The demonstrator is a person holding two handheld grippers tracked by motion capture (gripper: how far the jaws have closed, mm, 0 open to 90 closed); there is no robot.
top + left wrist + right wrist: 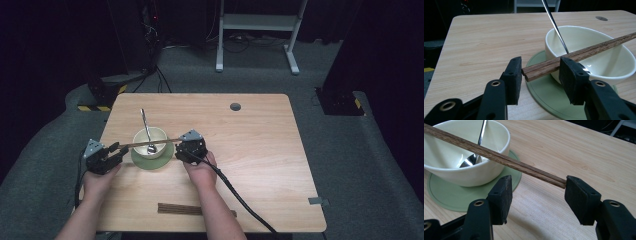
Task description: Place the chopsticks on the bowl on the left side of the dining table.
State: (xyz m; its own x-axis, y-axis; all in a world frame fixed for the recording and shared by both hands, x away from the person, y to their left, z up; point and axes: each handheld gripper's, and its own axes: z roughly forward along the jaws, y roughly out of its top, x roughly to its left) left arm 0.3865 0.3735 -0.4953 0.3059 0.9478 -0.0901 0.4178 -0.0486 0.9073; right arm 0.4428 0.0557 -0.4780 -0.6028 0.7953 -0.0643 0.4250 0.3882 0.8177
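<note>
chopsticks (579, 53): slim brown wood (grained) | bowl (596, 50): round, glossy cream

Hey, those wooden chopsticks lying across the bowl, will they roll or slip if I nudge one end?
The chopsticks look stiff, spanning the bowl without sagging. Resting on its smooth rim, they would probably slide or pivot. Their squarish ends suggest little rolling.

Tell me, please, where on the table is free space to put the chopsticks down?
The widest bare patch of the table lies to the right of the right gripper, out to the edge. Bare wood also lies behind the bowl. It is crowded around the bowl, its green mat and spoon, and near the bundle of sticks at the front edge.
</note>
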